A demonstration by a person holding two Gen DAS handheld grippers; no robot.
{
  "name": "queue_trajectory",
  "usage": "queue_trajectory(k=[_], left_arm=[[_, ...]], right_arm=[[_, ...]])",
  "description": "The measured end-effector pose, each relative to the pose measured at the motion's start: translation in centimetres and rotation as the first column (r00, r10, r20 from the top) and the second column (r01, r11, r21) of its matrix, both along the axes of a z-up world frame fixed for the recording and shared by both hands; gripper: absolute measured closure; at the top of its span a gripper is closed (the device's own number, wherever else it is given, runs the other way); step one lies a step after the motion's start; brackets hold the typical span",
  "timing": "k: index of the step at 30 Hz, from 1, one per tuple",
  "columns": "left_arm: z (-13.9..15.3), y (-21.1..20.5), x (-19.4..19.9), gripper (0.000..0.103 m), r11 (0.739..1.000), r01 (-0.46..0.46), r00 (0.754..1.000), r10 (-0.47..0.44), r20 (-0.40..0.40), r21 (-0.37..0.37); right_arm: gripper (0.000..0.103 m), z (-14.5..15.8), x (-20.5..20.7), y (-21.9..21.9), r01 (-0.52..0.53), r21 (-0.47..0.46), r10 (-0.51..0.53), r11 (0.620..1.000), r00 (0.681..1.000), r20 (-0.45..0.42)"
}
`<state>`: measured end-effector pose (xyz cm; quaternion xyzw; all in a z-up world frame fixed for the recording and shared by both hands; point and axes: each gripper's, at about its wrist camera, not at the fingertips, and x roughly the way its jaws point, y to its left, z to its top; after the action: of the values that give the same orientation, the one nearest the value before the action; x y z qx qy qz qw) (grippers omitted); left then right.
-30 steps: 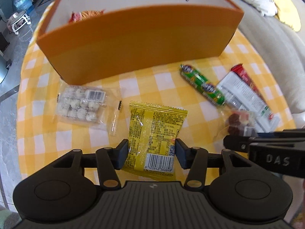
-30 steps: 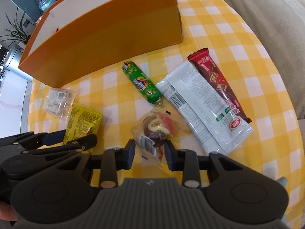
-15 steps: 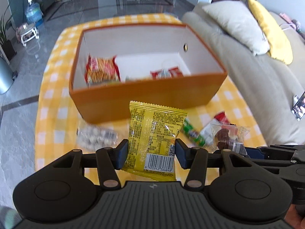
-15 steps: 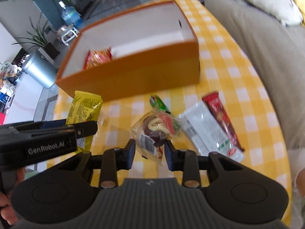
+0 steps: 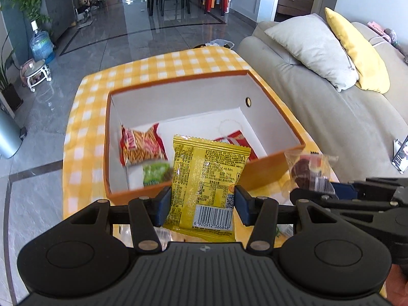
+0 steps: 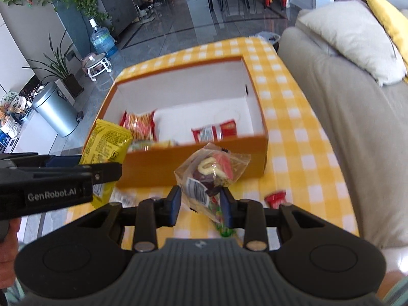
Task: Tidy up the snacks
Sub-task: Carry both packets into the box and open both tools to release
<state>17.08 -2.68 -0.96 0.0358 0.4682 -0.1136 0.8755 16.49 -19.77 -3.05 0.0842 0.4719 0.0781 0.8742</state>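
Two grippers hang side by side above the near wall of the orange box, both tilted down toward it. The left gripper is clamped on an upright yellow packet; the right gripper pinches a clear candy bag.

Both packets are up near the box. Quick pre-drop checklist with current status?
1. Left gripper shut on yellow packet: ok.
2. Right gripper shut on clear candy bag: ok.
3. Orange box open, bare floor showing: ok.
4. Yellow packet past the near wall: cannot tell.
5. Candy bag over the opening: not ok, it hangs short of the near wall.
6. Grippers apart: ok.
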Motion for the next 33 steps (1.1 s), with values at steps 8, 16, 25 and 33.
queue_trajectory(k=[8, 16, 25, 33], left_arm=[[1.3, 0.1, 3.5, 0.044, 0.999, 0.004, 1.000, -0.005, 0.027, 0.050], [0.0, 1.0, 7.4, 0.044, 0.992, -0.007, 1.000, 0.006, 0.005, 0.126], [-3.8, 1.1, 10.6, 0.044, 0.976, 0.013, 0.998, 0.001, -0.062, 0.218], [-6.7, 1.6, 12.4, 0.044, 0.964, 0.015, 0.993, 0.018, -0.120, 0.265]], right_arm=[[0.073, 1.5, 4.5, 1.4, -0.013, -0.051, 0.016, 0.999, 0.999, 0.049], [0.073, 1.0, 9.2, 2.9, -0.066, -0.123, 0.072, 0.990, 0.996, 0.043], [0.073, -2.1, 13.1, 4.7, -0.137, -0.195, 0.134, 0.971, 0.991, -0.026], [0.073, -4.9, 15.2, 5.9, -0.176, -0.220, 0.155, 0.959, 0.982, -0.110]])
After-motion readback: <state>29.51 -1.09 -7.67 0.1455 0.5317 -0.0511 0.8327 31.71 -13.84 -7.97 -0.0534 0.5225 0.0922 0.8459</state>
